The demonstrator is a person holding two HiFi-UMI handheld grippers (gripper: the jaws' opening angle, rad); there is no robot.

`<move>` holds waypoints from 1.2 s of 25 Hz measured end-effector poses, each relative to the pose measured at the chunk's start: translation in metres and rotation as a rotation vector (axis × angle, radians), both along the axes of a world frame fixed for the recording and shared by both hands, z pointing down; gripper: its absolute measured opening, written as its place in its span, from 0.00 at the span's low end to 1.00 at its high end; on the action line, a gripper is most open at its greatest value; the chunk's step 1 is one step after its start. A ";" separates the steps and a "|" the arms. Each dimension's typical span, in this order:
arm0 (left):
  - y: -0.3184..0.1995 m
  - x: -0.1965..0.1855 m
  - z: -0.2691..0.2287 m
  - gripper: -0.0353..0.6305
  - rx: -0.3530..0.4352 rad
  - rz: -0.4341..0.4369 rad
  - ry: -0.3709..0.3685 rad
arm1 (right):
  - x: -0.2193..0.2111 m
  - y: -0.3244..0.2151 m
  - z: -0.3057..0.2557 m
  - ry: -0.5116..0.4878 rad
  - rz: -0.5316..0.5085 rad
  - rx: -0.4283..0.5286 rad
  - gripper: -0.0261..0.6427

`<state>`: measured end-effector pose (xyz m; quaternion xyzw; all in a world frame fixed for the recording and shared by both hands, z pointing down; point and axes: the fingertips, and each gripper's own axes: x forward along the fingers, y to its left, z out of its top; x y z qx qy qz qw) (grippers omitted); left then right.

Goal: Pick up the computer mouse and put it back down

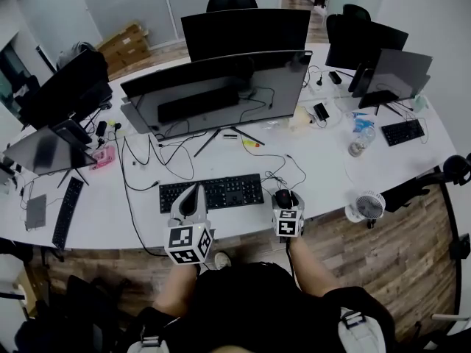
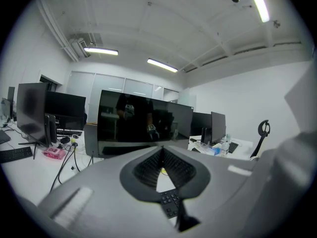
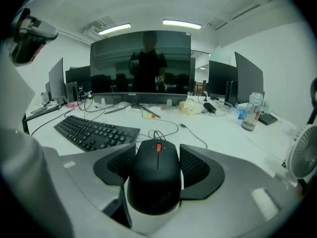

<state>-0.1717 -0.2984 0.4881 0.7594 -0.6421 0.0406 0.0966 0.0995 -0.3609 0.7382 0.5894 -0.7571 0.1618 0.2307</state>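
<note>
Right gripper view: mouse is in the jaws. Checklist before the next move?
1. Mouse centred between the right gripper's jaws: ok.
2. Both jaws against its sides: ok.
3. Cable slack: ok, a loose loop lies on the desk behind the mouse.
4. Keyboard apart from the mouse: ok, off to the left.
5. Left gripper out of the way: ok, shut, empty, above the keyboard.
6. Mouse off the desk: cannot tell.
</note>
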 end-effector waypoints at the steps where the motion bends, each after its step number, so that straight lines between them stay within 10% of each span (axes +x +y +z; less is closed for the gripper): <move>1: 0.000 -0.001 0.000 0.13 -0.001 -0.002 -0.002 | -0.001 0.002 0.013 0.006 -0.003 -0.025 0.45; 14: -0.004 -0.005 0.002 0.14 -0.008 -0.012 -0.006 | -0.010 0.002 0.057 0.082 -0.054 -0.114 0.45; 20: -0.011 0.003 0.003 0.14 0.000 0.010 0.004 | -0.013 -0.025 -0.085 -0.102 -0.018 0.240 0.44; 24: -0.017 0.011 0.001 0.13 0.008 0.029 0.015 | -0.013 -0.026 -0.210 -0.186 -0.036 0.495 0.04; 30: -0.024 0.018 -0.001 0.14 0.016 0.052 0.038 | -0.010 -0.007 -0.300 -0.174 -0.048 0.662 0.04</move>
